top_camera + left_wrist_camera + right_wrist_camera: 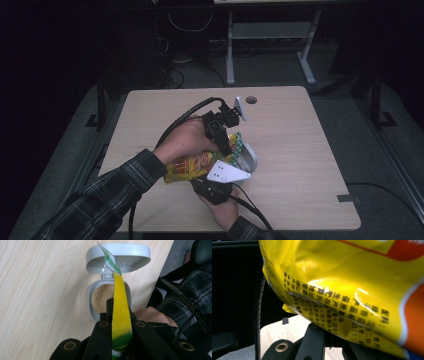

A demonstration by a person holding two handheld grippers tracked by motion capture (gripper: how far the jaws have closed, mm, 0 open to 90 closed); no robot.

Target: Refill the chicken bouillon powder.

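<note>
Nearest the person, the right gripper (216,186) is clamping the bottom of a yellow snack bag (192,165) above the wooden table (300,150). The left gripper (222,142) is pinching the bag's green-and-yellow top edge. Just beyond, a grey container (93,305) of brown grains is sitting open, its hinged lid (130,255) flipped back.

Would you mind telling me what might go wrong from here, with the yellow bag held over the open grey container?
1. The left tool pinches only the yellow bag by its thin top edge, so the film might slip out.
2. The grey container already holds tan granules and is narrow, so pouring could spill onto the table.
3. Its hinged lid stands open beside the bag, and a nudge could tip the container.
</note>
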